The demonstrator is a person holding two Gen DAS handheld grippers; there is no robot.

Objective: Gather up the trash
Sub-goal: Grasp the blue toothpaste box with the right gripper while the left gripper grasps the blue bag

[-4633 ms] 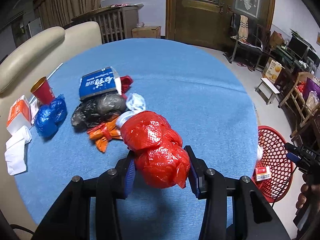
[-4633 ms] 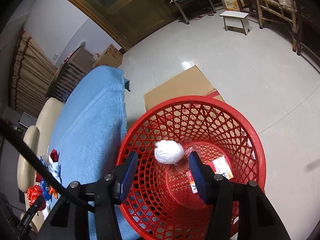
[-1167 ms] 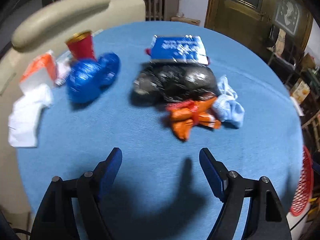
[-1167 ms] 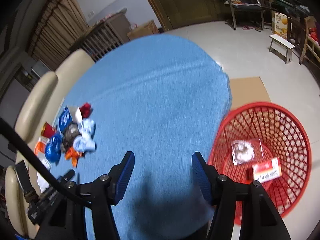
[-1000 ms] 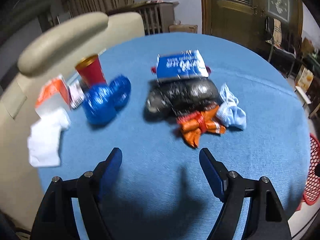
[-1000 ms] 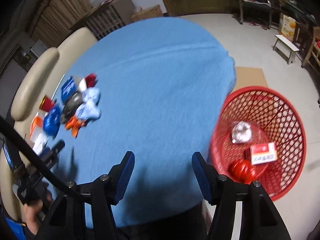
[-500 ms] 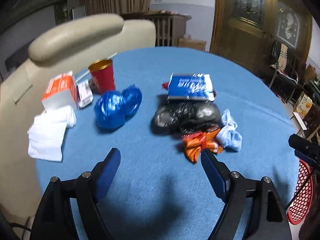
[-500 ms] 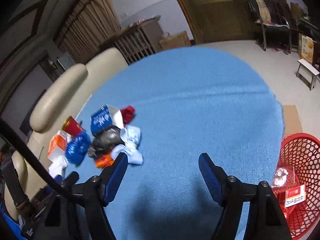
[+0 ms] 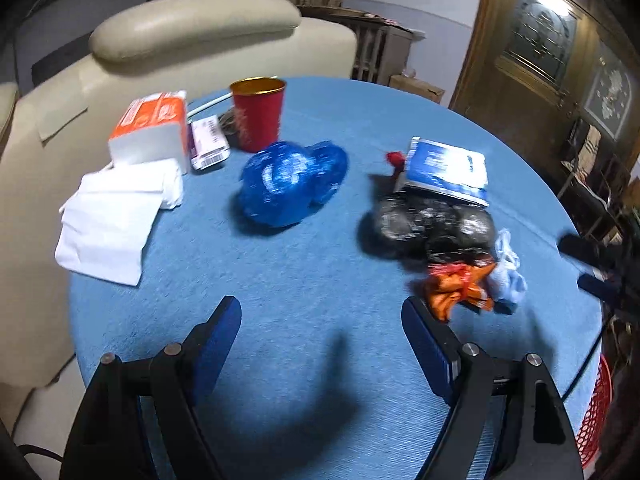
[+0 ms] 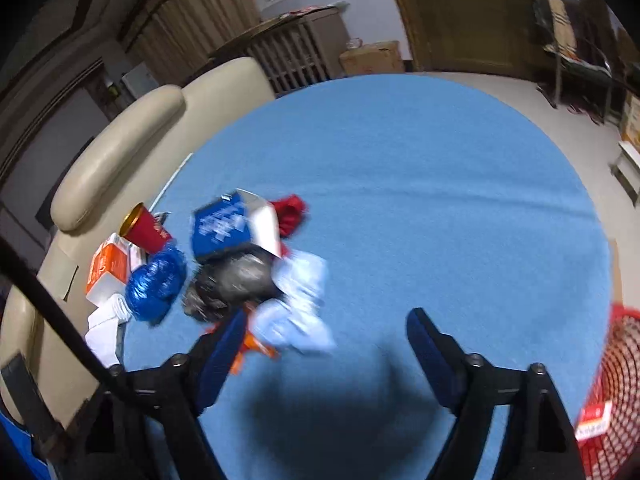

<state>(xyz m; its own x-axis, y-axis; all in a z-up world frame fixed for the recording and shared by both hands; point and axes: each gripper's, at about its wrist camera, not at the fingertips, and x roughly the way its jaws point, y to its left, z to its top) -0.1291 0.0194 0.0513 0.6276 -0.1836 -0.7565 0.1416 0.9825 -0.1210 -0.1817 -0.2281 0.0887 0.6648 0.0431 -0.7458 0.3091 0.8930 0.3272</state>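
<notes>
Two handheld grippers hover over a round table covered in a blue cloth [image 9: 304, 264], both pointing down toward a heap of trash. The left gripper [image 9: 320, 340] has its blue-padded jaws spread wide with nothing between them, only bare cloth. The right gripper [image 10: 326, 344] is widening its jaws and also holds nothing; its left pad sits in front of the edge of the heap.

The heap lies on the far left part of the table. A crumpled blue plastic bag [image 9: 292, 188] sits near a red cup [image 9: 258, 114] with a gold inside. To its right a black plastic bag [image 9: 428, 224] lies under a blue printed packet [image 9: 444, 170]. Just beside the black bag are an orange wrapper [image 9: 456, 284] and a pale blue bundle [image 10: 296, 312], perhaps cloth or plastic; blur hides which. White tissues [image 9: 112, 216] and an orange and white pack [image 9: 150, 128] rest at the table's left edge. A red mesh basket [image 10: 616, 392] stands off the table's right side, with a red and white box [image 10: 594, 422] inside.
</notes>
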